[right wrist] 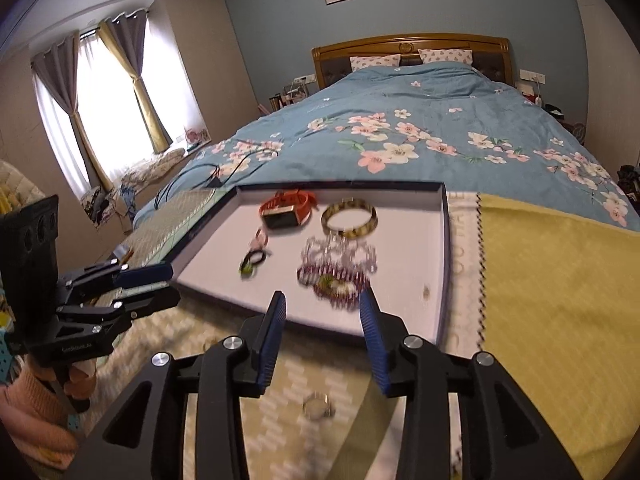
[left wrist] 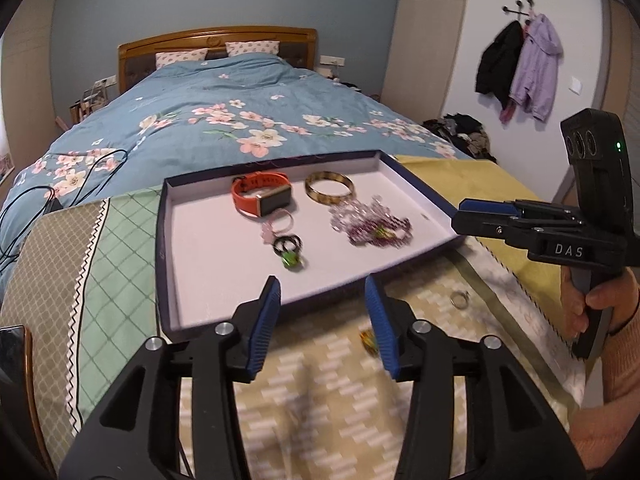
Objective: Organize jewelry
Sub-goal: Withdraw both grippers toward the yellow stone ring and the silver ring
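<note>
A shallow dark-rimmed tray (left wrist: 200, 280) (right wrist: 416, 320) with a white floor lies on patterned cloth. In it are an orange smartwatch (left wrist: 262, 196) (right wrist: 286, 210), a gold bangle (left wrist: 329, 188) (right wrist: 349, 218), a pink ring (left wrist: 278, 224), a green-stone ring (left wrist: 289, 252) (right wrist: 251, 262) and a heap of purple and clear beads (left wrist: 370, 222) (right wrist: 340, 268). A silver ring (left wrist: 460, 299) (right wrist: 317, 407) and a small amber piece (left wrist: 369, 341) lie on the cloth outside the tray. My left gripper (left wrist: 322, 300) is open and empty at the tray's near edge. My right gripper (right wrist: 322, 312) is open and empty above the silver ring.
A bed with a blue floral quilt (left wrist: 240, 120) (right wrist: 420, 132) lies behind the tray. A yellow cloth (left wrist: 460, 176) (right wrist: 560, 280) is at the right. Black cables (left wrist: 60, 184) run at the left. A phone (left wrist: 12, 352) lies at the left edge.
</note>
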Demonstrator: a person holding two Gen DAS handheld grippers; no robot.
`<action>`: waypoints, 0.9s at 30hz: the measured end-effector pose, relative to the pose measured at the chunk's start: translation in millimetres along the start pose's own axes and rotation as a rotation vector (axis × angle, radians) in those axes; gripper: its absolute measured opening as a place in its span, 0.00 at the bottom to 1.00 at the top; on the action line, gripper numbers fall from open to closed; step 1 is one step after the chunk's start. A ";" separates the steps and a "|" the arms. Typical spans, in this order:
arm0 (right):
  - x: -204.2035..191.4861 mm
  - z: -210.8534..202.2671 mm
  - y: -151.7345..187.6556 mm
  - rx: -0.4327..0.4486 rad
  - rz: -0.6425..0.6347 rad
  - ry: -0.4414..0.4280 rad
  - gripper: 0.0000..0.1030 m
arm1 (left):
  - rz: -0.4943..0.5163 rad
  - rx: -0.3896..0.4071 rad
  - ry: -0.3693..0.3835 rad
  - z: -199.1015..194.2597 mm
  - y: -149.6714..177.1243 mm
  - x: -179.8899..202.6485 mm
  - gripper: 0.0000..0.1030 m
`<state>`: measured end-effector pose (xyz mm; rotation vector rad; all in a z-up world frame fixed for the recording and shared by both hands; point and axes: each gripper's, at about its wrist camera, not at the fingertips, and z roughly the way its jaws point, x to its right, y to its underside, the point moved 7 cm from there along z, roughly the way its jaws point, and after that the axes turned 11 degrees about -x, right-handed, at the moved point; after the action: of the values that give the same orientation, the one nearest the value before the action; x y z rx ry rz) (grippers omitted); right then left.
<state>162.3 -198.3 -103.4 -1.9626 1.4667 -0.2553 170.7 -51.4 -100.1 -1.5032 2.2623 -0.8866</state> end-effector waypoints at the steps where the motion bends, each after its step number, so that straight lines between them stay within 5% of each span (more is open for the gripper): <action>1: -0.1 -0.6 5.0 -0.009 -0.002 0.006 0.35 | 0.015 -0.007 0.000 -0.2 5.3 4.1 0.44; 16: -8.6 24.6 56.4 -0.165 -0.032 0.041 0.35 | 0.093 -0.148 0.048 36.8 23.1 34.8 0.46; 22: -15.9 28.4 57.8 -0.182 -0.061 0.051 0.37 | 0.052 -0.204 0.082 53.1 21.9 30.1 0.37; 27: -32.2 29.6 61.0 -0.191 -0.105 0.022 0.36 | 0.050 -0.209 0.079 55.4 22.2 29.5 0.20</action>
<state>118.9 -166.5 -155.8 -2.1997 1.4494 -0.1892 172.2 -90.6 -153.9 -1.5117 2.5059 -0.7263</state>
